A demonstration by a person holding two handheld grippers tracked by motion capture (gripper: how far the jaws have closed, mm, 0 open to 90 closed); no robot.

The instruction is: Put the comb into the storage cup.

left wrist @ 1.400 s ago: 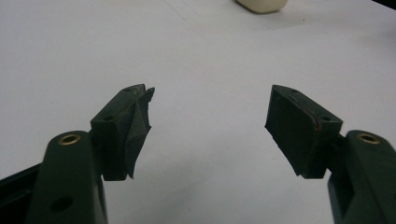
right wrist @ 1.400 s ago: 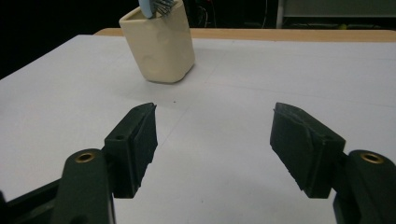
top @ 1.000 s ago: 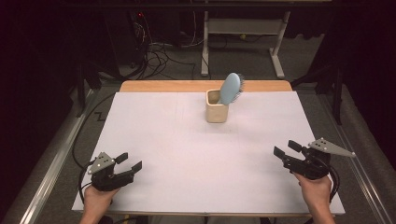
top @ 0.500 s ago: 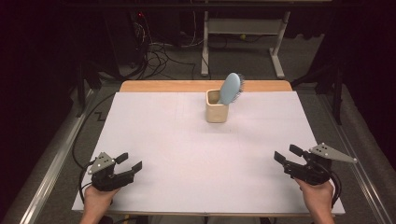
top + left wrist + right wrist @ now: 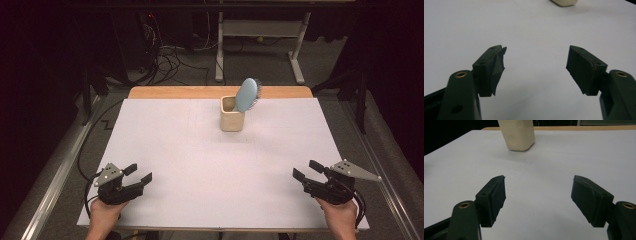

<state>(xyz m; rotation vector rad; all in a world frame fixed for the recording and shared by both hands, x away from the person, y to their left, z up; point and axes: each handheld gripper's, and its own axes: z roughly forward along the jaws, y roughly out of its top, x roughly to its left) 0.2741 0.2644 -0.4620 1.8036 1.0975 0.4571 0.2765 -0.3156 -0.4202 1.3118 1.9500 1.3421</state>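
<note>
A cream square cup [image 5: 232, 118] stands at the far middle of the white table [image 5: 200, 150]. A light blue hairbrush [image 5: 247, 94] leans out of it, head up and tilted right. My left gripper [image 5: 138, 173] rests near the front left corner, open, with nothing between its jaws [image 5: 535, 62]. My right gripper [image 5: 307, 170] sits near the front right corner, also open and holding nothing [image 5: 537, 188]. The cup's base [image 5: 517, 135] shows ahead in the right gripper view, and its bottom edge [image 5: 564, 2] at the top of the left gripper view.
A wooden strip [image 5: 200, 92] runs along the table's far edge. Beyond it, on the floor, stand a grey desk frame [image 5: 260, 45] and loose cables [image 5: 170, 55]. Metal rails [image 5: 55, 175] flank both sides of the table.
My right gripper has drifted slightly lower and toward the front edge. The left gripper, cup and hairbrush have stayed put.
</note>
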